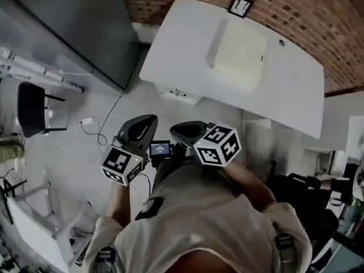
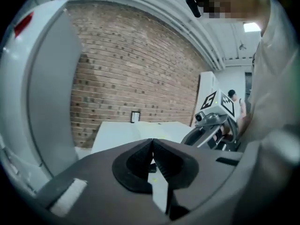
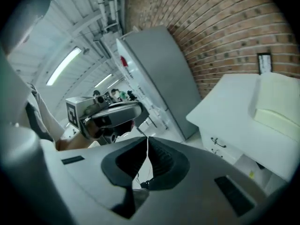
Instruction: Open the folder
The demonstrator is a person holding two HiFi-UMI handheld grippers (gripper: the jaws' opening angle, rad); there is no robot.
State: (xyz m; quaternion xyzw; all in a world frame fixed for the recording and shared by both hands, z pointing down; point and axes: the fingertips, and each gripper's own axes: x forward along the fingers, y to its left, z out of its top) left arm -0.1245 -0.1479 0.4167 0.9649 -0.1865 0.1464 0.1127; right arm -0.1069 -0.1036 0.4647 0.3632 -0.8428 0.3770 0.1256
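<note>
Grey cabinet [image 1: 74, 27] at 10 o'clock, dark chair [image 1: 31, 107] at 9 o'clock, loose cable [image 1: 99, 128] on the floor near the grippers. Brick wall [image 1: 318, 16] from 12 to 2 o'clock, behind a white table [image 1: 296, 90]. Pale folder [image 1: 239, 53] at 1 o'clock, flat and closed on that table, across open floor. Left gripper [image 2: 152, 146] and right gripper [image 3: 147, 146] side by side near the chest, tilted slightly downward, well apart from the folder. Both pairs of jaws clenched on nothing.

Shirt [image 1: 210, 220]: beige, short sleeves
Left gripper [image 2: 153, 146]: grey shell, black ribbed pads, black-and-white marker cube [image 1: 121, 165]
Right gripper [image 3: 147, 144]: grey shell, matching cube [image 1: 218, 145]
</note>
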